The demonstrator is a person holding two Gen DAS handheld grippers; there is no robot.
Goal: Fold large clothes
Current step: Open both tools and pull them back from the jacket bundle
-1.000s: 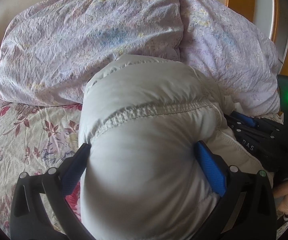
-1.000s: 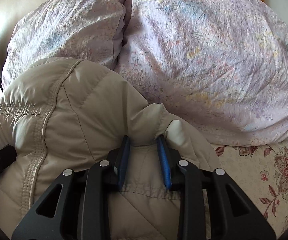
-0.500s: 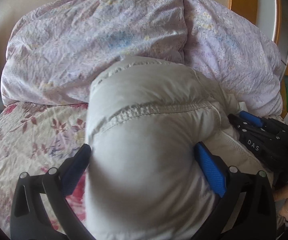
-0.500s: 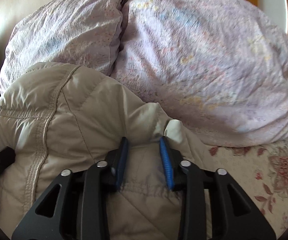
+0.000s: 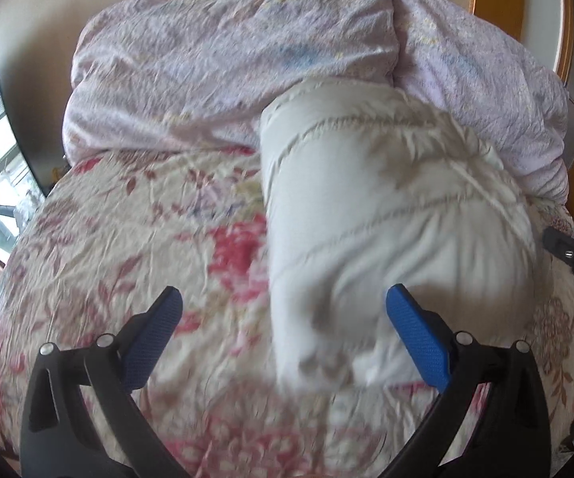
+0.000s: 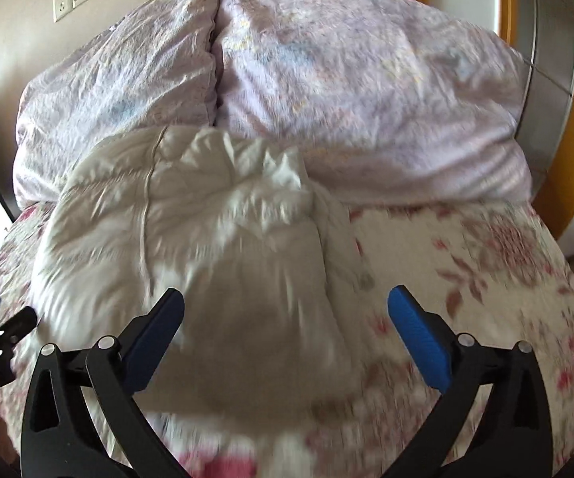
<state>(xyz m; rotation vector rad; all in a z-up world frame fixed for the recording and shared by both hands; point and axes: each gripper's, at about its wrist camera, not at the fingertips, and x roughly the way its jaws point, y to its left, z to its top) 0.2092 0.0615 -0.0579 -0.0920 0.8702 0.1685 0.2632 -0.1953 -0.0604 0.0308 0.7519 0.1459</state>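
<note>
Both fingers of the left gripper (image 5: 283, 304) stand spread, holding nothing, over the bundled pale jacket (image 5: 386, 215) (blurred) on the floral bedspread (image 5: 127, 239) against the pillows (image 5: 227, 51), while the right-wrist view shows the right gripper (image 6: 285, 304) equally released above it.

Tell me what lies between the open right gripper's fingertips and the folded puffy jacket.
Nothing separates them: in the right wrist view the right gripper is open, with the jacket bulging between its fingers and floral bedsheet showing by the right one.
</note>
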